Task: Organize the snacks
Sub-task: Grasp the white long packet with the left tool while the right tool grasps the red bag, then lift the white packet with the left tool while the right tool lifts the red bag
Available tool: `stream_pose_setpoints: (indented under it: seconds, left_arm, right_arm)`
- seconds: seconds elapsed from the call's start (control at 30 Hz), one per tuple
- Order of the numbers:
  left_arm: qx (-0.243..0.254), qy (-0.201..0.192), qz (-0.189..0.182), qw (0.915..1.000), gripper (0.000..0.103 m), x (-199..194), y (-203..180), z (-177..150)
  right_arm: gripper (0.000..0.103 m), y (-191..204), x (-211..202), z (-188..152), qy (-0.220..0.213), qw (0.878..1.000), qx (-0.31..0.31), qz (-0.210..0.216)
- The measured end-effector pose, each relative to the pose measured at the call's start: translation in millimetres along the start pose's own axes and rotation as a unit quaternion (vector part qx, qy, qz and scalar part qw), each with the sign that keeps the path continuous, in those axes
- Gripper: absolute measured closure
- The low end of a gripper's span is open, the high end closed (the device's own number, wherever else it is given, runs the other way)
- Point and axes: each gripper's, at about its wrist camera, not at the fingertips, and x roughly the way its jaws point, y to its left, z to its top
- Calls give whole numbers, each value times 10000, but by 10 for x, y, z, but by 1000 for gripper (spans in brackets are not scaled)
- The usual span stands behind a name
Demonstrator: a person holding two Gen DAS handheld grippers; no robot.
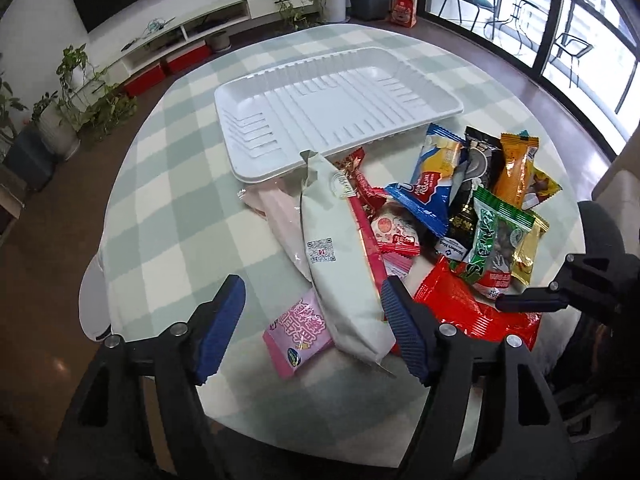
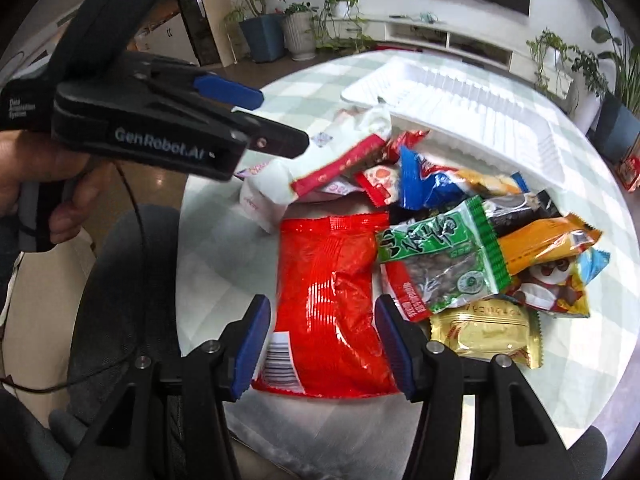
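A round table under a pale green and white checked cloth (image 1: 168,184) is seen, with a long white ribbed plastic tray (image 1: 336,108) lying empty on its far half. The snacks are heaped just beside the tray's near rim, none yet inside it. Largest among them is a crinkled red foil bag (image 2: 332,280), flanked by the right gripper (image 2: 320,344), whose blue-padded jaws stand apart with no pad pressed on the foil. A long pale green-white pouch (image 1: 340,252) is straddled by the left gripper (image 1: 312,332), likewise spread wide and gripping nothing. A green-bordered clear packet of seeds (image 2: 444,268) overlaps the red bag's edge, and a small pink sachet (image 1: 296,332) lies partly under the pouch.

Trouble could be expected from the overlaps: if the red bag were lifted, the seed packet might be dragged off towards the table edge; the slippery foil might also slide from a shallow pinch. The two grippers are near each other and could collide.

Beyond the table, a low white media unit (image 1: 224,20), potted plants and a glazed balcony door are visible.
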Motion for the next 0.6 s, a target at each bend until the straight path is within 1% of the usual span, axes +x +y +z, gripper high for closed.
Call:
stream_pose_setpoints:
  seconds: [0.07, 0.17, 0.2, 0.27, 0.33, 0.4, 0.43, 0.47, 0.5, 0.57, 0.6]
  left_arm:
    - [-90, 29, 11, 10000, 34, 9, 37, -19]
    - [38, -20, 405, 9992, 34, 6, 37, -40]
    - [32, -8, 445, 9990, 34, 15, 47, -38]
    - [-42, 27, 319, 9995, 34, 40, 96, -33]
    - [-3, 37, 213, 9998, 35, 43, 100, -22]
    - [136, 35, 131, 9998, 37, 36, 50, -3]
    - [204, 50, 54, 9998, 40, 35, 21, 11]
    - [238, 83, -33, 9997, 46, 41, 0, 25]
    - [273, 126, -103, 9995, 49, 54, -20, 40]
    - [322, 214, -218, 9990, 60, 92, -52, 81]
    - [358, 257, -278, 9986, 62, 117, -70, 103]
  right_arm:
    - [44, 10, 64, 2, 89, 9999, -54, 9]
    - [44, -16, 130, 10, 144, 9999, -50, 8]
    - [46, -43, 138, 9, 133, 9999, -5, 21]
    - [48, -79, 139, 4, 87, 9999, 53, 50]
    - [53, -116, 140, 20, 67, 9998, 147, 111]
    - [61, -186, 94, 12, 13, 9989, 340, 312]
    - [62, -209, 70, -4, -21, 9983, 419, 404]
    - [65, -248, 42, -9, -55, 9978, 475, 462]
    - [66, -272, 12, -21, -100, 9975, 513, 480]
    - [67, -318, -39, -52, -165, 9969, 563, 524]
    - [67, -340, -74, -68, -212, 9963, 596, 575]
